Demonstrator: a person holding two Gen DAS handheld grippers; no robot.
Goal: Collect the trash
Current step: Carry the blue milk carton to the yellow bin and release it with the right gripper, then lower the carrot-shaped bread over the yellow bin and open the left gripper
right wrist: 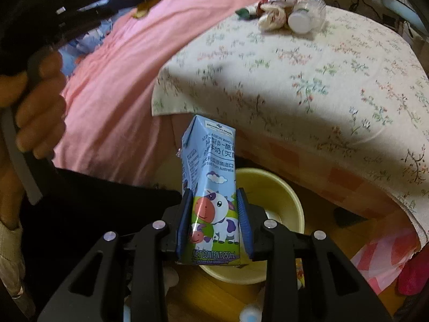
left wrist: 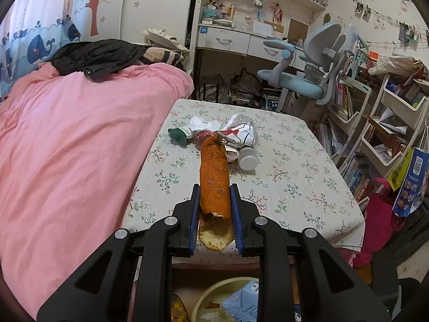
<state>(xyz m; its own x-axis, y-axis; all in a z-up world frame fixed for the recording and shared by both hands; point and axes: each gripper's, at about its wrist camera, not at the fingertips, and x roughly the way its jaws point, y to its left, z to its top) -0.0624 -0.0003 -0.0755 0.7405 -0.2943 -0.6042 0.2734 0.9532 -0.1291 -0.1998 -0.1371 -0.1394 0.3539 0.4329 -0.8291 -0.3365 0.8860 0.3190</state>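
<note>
Clamping a long strip of orange peel, the left gripper hangs above the bench's near edge. Beyond the peel, a plastic bottle and crumpled wrappers lie on the bench. Over the yellow bin below that edge, the right gripper squeezes a milk carton.

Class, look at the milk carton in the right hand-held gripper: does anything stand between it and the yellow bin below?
Nothing visible does. The carton hangs over the bin, whose open mouth lies just beyond and below it.
</note>
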